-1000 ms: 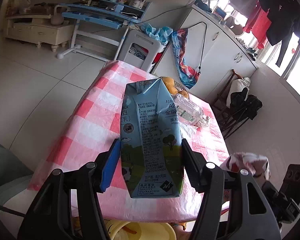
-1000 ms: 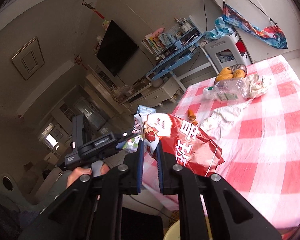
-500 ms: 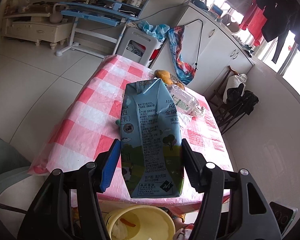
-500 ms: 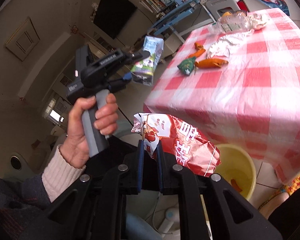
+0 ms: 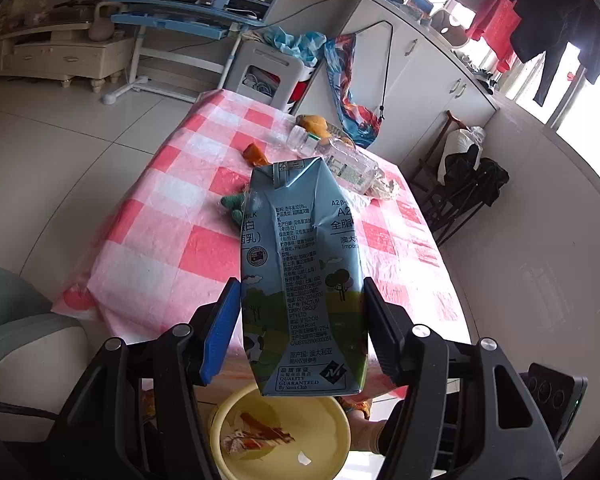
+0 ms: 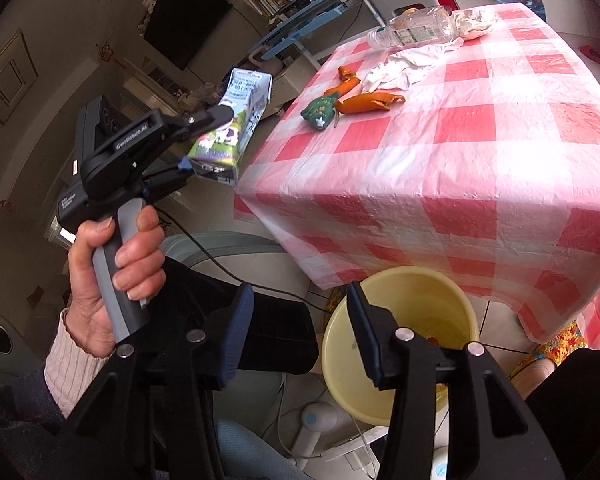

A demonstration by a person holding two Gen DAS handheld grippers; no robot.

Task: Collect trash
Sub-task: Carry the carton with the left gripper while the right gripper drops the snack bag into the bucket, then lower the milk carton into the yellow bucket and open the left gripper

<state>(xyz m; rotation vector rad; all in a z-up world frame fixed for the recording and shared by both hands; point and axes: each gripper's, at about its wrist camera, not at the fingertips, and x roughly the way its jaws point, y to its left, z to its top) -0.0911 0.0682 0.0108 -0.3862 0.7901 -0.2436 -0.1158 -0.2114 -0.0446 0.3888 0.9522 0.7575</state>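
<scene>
Holding milk carton (image 5: pixel 304 276) above yellow bin (image 5: pixel 280 432), left tongs (image 5: pixel 300 320) were clamped on its lower sides. Carton looked dented, light, thin-walled; a flat-side grip suited it. Right tongs (image 6: pixel 300 332) had just been opening, nothing between, over bin. Plastic bottle (image 6: pixel 412 30) and peels (image 6: pixel 364 102) lay on worktop (image 6: pixel 480 140).
</scene>
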